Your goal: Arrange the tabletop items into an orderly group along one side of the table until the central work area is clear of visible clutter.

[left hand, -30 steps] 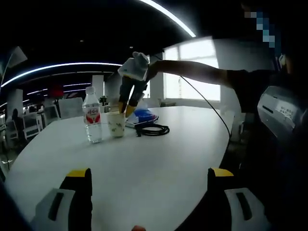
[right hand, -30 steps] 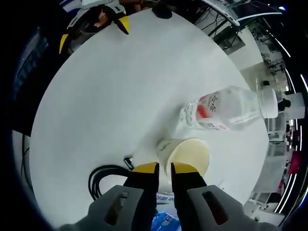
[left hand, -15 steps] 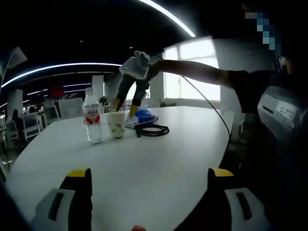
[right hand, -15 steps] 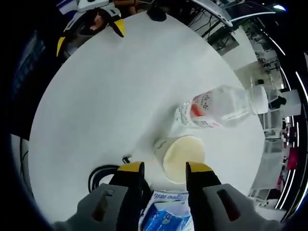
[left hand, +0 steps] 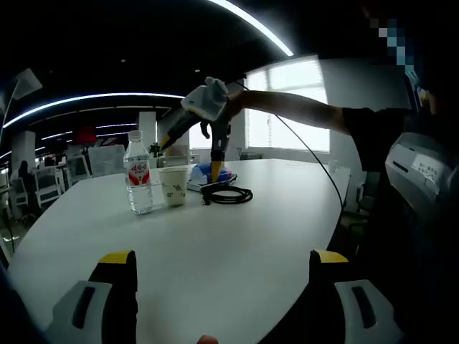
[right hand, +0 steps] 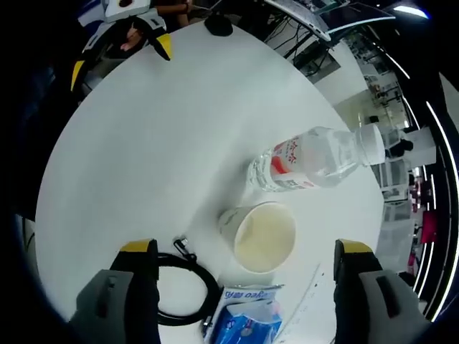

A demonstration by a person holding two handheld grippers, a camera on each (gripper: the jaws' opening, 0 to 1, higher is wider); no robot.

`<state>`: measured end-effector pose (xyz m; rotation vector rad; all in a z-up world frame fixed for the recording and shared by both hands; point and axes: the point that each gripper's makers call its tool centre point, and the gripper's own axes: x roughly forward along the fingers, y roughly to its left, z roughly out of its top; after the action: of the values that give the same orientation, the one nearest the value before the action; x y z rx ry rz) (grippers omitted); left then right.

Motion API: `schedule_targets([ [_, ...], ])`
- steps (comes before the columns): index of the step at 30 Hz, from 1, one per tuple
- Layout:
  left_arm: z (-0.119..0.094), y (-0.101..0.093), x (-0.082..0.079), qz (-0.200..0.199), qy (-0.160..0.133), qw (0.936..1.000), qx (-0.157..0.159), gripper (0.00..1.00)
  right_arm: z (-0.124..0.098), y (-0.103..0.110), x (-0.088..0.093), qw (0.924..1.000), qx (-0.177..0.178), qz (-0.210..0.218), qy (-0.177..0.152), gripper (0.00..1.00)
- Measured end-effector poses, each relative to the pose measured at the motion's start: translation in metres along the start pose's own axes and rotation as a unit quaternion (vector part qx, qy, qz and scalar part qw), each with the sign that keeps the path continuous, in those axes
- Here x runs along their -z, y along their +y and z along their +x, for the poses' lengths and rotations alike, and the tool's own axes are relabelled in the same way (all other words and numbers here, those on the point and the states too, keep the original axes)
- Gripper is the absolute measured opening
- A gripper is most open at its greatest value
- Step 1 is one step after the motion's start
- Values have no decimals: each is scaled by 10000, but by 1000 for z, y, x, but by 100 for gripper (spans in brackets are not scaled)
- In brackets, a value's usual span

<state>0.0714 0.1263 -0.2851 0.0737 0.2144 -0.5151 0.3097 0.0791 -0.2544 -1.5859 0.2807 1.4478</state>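
1. Left gripper view: the left gripper (left hand: 224, 266) sits low at the near edge of the white table (left hand: 237, 244), its yellow-tipped jaws spread wide with nothing between them.
2. At the far side of the table stand a water bottle (left hand: 137, 173) with a red label and, just to its right, a paper cup (left hand: 173, 185). Right of the cup lie a blue packet (left hand: 209, 172) and a coiled black cable (left hand: 228, 193), close together.
3. The right gripper (left hand: 191, 153) hangs above the cup and packet on the person's outstretched arm (left hand: 301, 107), jaws wide apart and holding nothing.
4. Right gripper view: the right gripper (right hand: 247, 251) looks down on the table (right hand: 143, 143), its jaws spread wide and empty, with the cup (right hand: 258, 234) between them, untouched.
5. The bottle (right hand: 308, 159) stands just beyond the cup. The cable (right hand: 188, 285) lies to the near left, and the packet (right hand: 247, 315) lies nearest of all, below the cup.
6. The left gripper (right hand: 118, 54) shows at the far edge of the table, jaws apart.
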Motion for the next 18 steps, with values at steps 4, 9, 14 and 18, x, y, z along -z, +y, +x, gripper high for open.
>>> schedule_targets([
  [4,-1,1,-1,-22,-11,10000,-23,100,-1,-1,-2,10000,40,-14,-41,100],
  [9,-1,1,-1,-17,-2,10000,-23,100,-2,-2,-4,9999,70,-17,-105,100],
  [14,-1,0,-2,-9,10,10000,-27,100,-2,-1,-3,9999,68,-16,-107,100],
  [18,1,-1,-4,18,20,10000,-11,100,-5,0,0,9999,99,1,-112,100],
])
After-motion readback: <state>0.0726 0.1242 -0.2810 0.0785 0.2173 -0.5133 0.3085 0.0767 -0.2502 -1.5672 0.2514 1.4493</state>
